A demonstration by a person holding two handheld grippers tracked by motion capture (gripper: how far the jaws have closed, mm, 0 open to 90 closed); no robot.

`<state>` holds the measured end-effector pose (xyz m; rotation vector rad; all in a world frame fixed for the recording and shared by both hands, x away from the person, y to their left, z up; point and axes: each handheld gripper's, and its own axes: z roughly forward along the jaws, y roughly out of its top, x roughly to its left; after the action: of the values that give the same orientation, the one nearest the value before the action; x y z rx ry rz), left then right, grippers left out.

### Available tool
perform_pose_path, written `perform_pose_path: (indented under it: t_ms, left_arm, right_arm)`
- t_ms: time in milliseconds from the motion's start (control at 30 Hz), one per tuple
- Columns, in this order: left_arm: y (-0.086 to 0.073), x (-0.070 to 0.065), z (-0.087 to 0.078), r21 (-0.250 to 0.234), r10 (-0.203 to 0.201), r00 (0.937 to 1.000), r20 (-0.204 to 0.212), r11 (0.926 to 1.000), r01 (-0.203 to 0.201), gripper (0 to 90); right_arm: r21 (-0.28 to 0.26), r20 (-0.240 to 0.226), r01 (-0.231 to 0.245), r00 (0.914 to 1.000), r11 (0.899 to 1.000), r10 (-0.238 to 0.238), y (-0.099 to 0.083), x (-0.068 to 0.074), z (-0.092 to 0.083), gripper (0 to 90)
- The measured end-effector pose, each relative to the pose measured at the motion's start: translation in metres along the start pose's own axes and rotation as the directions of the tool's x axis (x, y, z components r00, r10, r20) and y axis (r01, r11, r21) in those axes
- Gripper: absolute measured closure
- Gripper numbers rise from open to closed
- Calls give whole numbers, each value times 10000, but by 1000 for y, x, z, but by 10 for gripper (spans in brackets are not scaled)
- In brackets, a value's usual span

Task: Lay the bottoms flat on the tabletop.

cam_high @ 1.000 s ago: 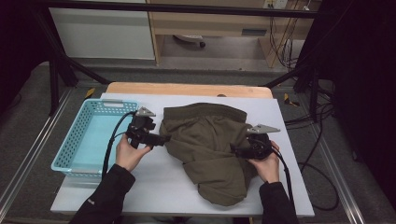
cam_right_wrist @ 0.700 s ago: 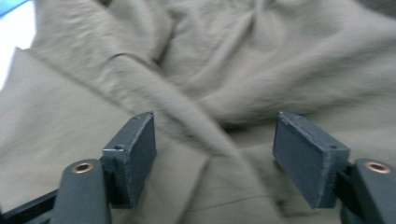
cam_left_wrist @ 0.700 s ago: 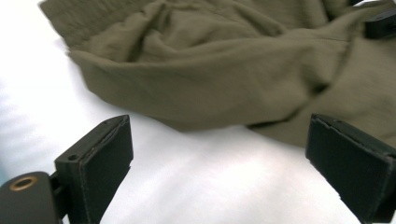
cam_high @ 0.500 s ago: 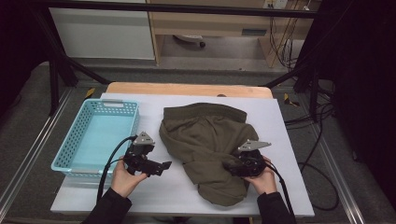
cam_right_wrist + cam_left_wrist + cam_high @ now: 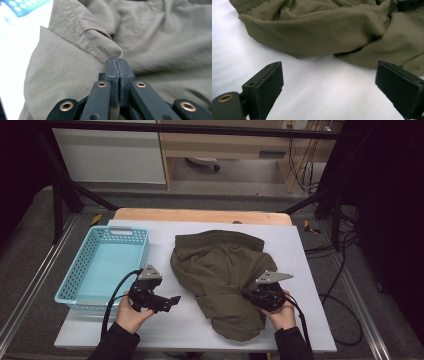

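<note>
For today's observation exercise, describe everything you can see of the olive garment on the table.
The olive garment is a thin, woven-looking cloth piece with a stitched seam and a gathered band at its far edge. It lies crumpled and partly folded over itself on the white table, right of the blue basket and apart from it. The right gripper has just closed, seemingly pinching a fold. The left gripper stands open just short of its edge.

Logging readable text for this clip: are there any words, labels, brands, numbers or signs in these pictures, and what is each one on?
None can be read.
Olive-green garment: no tag or print visible.
Light blue plastic basket: a pale tab on its far rim, too small to tell whether it bears text.
Left gripper and right gripper: no markings legible.
</note>
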<state>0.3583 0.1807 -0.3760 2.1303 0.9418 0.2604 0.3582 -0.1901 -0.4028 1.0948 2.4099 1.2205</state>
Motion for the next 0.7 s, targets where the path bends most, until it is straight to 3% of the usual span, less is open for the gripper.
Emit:
perform_pose_path:
  t_ms: [133,233,267,300,600,700]
  left_arm:
    - [1,3,-4,-157,-142,9999,63,9998,143,82]
    - [1,4,-6,-247,-201,9998,30,9995,202,82]
    - [1,4,-7,-229,-199,9998,47,9995,200,83]
    - [1,5,-7,-238,-217,9997,70,9995,219,83]
    - [0,1,-6,-158,-261,9994,245,9995,265,120]
    - [-4,-1,-3,75,-330,9988,351,9994,328,126]
  right_arm:
    - [-197,-549,235,9982,9995,-246,9,14,2,887]
    - [-56,-1044,403,9937,9992,-407,12,28,13,887]
    - [99,-1359,674,9886,9977,-654,14,40,22,887]
    - [99,-1359,674,9886,9977,-654,14,40,22,887]
    - [756,-2699,1321,9569,9884,-1072,12,94,67,883]
    - [879,-2771,1454,9538,9855,-1160,11,100,71,870]
